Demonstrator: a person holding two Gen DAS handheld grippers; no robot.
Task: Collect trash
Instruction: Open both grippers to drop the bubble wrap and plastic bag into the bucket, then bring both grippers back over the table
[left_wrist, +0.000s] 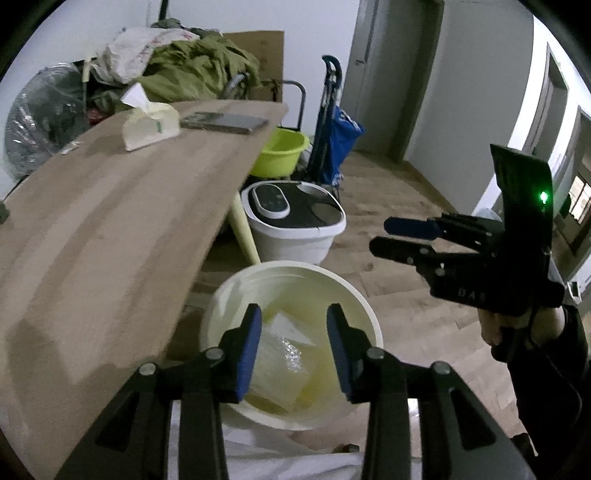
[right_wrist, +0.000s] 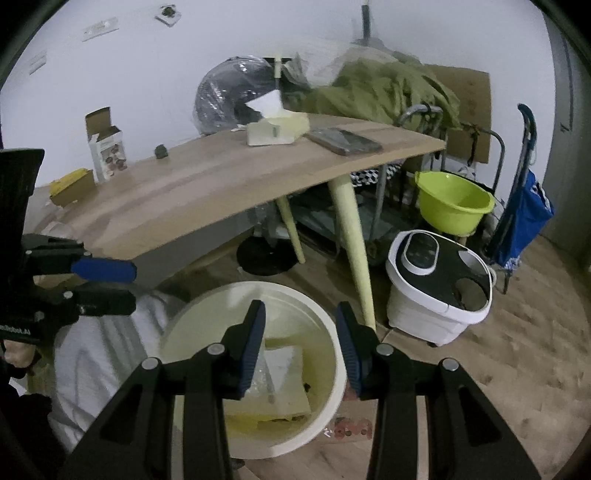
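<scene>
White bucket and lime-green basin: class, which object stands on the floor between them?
A white tub-shaped appliance with a dark lid stands between the white bucket and the lime-green basin; the right wrist view shows this best.

Both views are dim and greyish, with soft, weak shadows. The worktop (left_wrist: 110, 229) edge smears with motion blur, and fisheye distortion bends straight lines near the dark corners. A green lamp (left_wrist: 543, 195) glares.

Black hand-held gripper (left_wrist: 293, 345) frames, blue finger pads (left_wrist: 248, 354), silver screws, dark sleeve (left_wrist: 546, 369).
</scene>
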